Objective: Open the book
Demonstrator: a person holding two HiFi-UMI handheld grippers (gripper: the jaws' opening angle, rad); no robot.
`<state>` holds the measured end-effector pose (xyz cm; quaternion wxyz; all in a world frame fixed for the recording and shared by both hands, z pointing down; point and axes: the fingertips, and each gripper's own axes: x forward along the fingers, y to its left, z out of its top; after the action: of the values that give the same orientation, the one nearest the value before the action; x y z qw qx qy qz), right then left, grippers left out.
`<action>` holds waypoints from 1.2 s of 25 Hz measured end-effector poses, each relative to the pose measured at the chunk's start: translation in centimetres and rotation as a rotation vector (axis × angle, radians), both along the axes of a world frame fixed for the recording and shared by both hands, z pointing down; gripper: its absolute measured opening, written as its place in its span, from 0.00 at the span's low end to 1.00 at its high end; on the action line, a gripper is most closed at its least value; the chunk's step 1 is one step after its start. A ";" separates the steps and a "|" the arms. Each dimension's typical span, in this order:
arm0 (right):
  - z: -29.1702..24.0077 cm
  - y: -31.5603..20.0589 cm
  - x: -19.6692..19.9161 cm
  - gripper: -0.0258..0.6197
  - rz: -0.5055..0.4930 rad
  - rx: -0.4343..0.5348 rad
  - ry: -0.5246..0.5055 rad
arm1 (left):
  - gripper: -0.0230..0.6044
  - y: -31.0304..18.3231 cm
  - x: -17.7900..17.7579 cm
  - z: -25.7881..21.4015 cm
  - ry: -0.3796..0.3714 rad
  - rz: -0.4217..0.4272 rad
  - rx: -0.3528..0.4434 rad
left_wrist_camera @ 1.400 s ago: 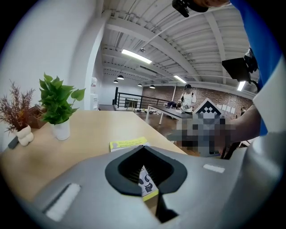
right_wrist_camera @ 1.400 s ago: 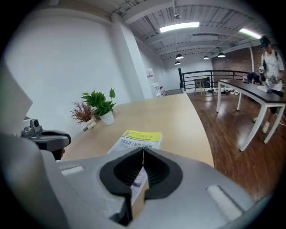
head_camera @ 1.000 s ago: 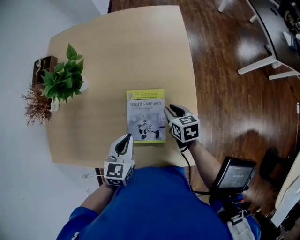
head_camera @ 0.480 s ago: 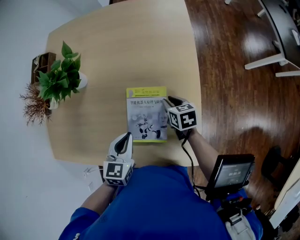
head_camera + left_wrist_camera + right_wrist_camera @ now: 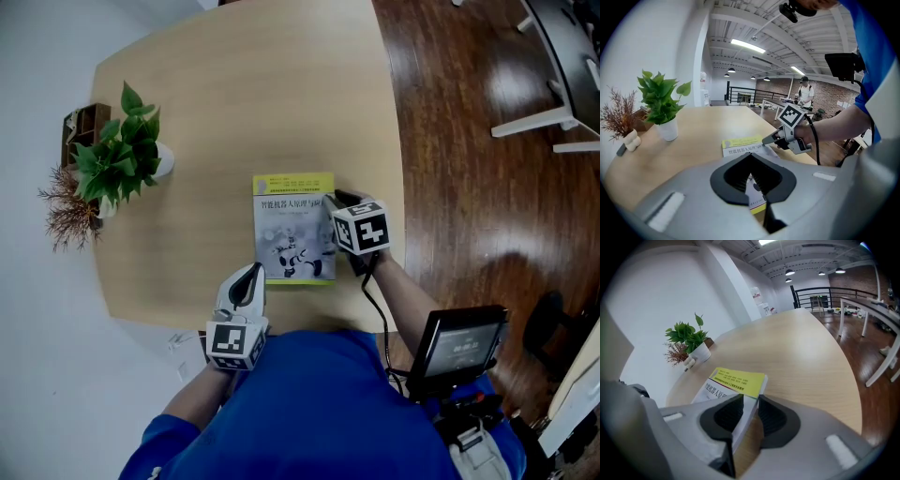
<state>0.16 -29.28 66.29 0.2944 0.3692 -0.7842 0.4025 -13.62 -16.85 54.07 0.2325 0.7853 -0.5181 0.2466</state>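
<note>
A closed book (image 5: 292, 228) with a yellow-and-grey cover lies on the wooden table (image 5: 262, 94), near its front edge. My right gripper (image 5: 330, 202) is at the book's right edge. In the right gripper view that edge (image 5: 749, 401) sits between the two jaws, which are narrowed onto it at my right gripper (image 5: 750, 398). The left gripper view shows the right gripper (image 5: 769, 139) with its tips at the cover's corner. My left gripper (image 5: 251, 277) hovers just off the book's lower left corner, shut and holding nothing (image 5: 751, 157).
A green potted plant (image 5: 127, 155) and a dried brown plant (image 5: 67, 208) stand at the table's left edge. The table's right edge runs close beside the right gripper, with dark wood floor (image 5: 469, 187) and white desk legs (image 5: 548, 127) beyond.
The right gripper moved left to the book's right edge, and its jaws narrowed from open onto that edge. The left gripper has not moved.
</note>
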 end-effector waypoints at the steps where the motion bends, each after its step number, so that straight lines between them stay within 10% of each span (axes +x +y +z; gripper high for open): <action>1: 0.1 0.0 0.0 0.18 0.001 -0.003 0.002 | 0.05 0.0 0.0 0.0 0.000 -0.001 0.000; 18: -1.5 0.3 -0.6 0.18 -0.102 0.101 0.121 | 0.05 -0.4 0.0 0.1 0.003 -0.005 0.006; 30: -0.9 0.3 0.0 0.17 0.082 -0.131 -0.256 | 0.05 -0.4 -0.4 0.1 -0.002 -0.015 0.007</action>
<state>0.20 -29.00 65.42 0.1986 0.3266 -0.7718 0.5082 -14.02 -17.26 54.21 0.2311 0.7819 -0.5251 0.2440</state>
